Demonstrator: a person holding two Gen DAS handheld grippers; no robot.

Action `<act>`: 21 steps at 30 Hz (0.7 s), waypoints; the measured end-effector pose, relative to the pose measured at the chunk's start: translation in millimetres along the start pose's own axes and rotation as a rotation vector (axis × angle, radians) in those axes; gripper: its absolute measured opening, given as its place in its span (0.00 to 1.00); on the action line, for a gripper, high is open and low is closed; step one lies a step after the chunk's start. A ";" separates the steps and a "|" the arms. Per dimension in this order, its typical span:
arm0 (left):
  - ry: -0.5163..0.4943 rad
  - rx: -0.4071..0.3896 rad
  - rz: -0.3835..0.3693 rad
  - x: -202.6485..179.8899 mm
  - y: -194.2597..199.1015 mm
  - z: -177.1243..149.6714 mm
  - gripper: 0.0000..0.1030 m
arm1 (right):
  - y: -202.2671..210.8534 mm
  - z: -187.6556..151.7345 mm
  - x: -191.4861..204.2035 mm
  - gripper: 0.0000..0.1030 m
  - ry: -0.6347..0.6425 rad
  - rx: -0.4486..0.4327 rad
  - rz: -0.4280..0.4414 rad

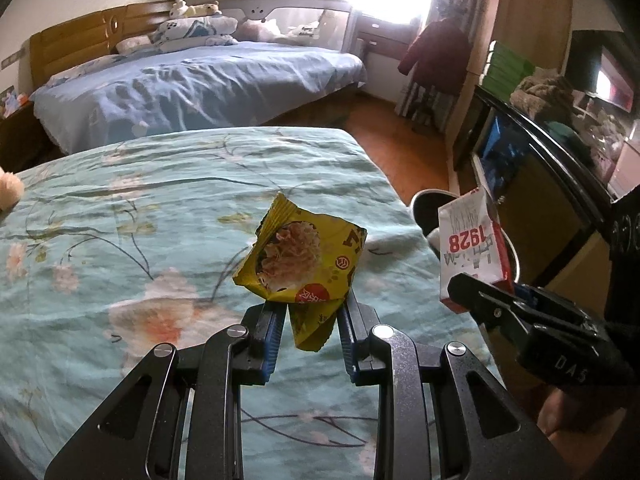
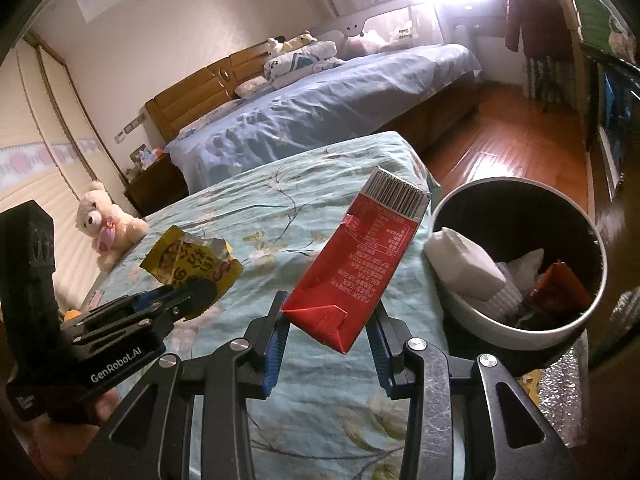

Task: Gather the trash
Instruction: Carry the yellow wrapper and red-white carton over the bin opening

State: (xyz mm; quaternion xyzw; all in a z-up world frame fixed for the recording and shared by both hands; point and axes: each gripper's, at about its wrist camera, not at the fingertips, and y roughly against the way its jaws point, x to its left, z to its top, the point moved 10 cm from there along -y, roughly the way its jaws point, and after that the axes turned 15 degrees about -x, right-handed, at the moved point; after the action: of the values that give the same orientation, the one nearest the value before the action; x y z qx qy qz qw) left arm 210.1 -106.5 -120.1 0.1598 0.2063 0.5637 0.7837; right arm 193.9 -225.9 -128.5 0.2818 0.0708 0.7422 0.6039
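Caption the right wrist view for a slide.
Right gripper holds a red carton beside the trash bin, over a floral bedspread.

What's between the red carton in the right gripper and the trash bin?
Nothing solid. In the right wrist view the red carton hangs over the floral bedspread, whose edge and a narrow gap separate it from the bin.

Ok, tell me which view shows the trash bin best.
The right wrist view: the trash bin sits whole beside the bed, its open top showing rubbish inside. The left wrist view shows only a sliver of its rim behind the carton.
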 end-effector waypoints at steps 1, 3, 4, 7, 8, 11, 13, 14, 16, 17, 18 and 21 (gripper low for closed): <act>-0.003 0.001 -0.003 -2.3 0.1 -0.6 0.23 | 1.1 0.2 -0.5 0.37 -0.002 -0.002 -0.001; -0.008 0.004 -0.009 -6.9 -0.4 -1.6 0.23 | 4.4 0.2 -2.8 0.37 -0.004 -0.005 -0.005; -0.011 0.006 -0.013 -9.3 -0.9 -2.2 0.23 | 5.7 0.5 -4.5 0.37 -0.006 -0.007 -0.006; -0.020 0.010 -0.024 -17.5 -1.4 -4.0 0.23 | 9.8 0.2 -10.2 0.37 -0.012 -0.009 -0.013; -0.023 0.012 -0.028 -20.6 -1.7 -4.7 0.23 | 11.4 0.1 -12.5 0.37 -0.015 -0.010 -0.015; -0.031 0.015 -0.038 -27.5 -3.4 -5.8 0.23 | 14.4 0.3 -18.0 0.37 -0.020 -0.013 -0.022; -0.037 0.018 -0.044 -31.7 -4.6 -6.6 0.23 | 16.8 0.7 -22.6 0.37 -0.025 -0.015 -0.028; -0.040 0.020 -0.048 -34.2 -4.9 -7.0 0.23 | 18.2 0.8 -24.6 0.37 -0.027 -0.016 -0.030; -0.043 0.022 -0.053 -37.5 -6.4 -7.6 0.23 | 20.2 1.1 -27.7 0.37 -0.030 -0.019 -0.036; -0.043 0.024 -0.056 -39.4 -7.0 -8.0 0.23 | 21.5 1.5 -30.0 0.37 -0.033 -0.021 -0.039; -0.044 0.026 -0.059 -41.2 -7.5 -8.3 0.23 | 22.5 1.4 -30.9 0.37 -0.034 -0.021 -0.041; -0.051 0.029 -0.068 -47.6 -8.8 -9.4 0.23 | 25.1 2.1 -37.2 0.34 -0.040 -0.024 -0.052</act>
State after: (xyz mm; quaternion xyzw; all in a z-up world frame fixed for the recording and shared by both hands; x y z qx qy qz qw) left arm 199.2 -154.3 -125.6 0.1785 0.1996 0.5295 0.8049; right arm 177.7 -267.7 -128.0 0.2874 0.0572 0.7213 0.6276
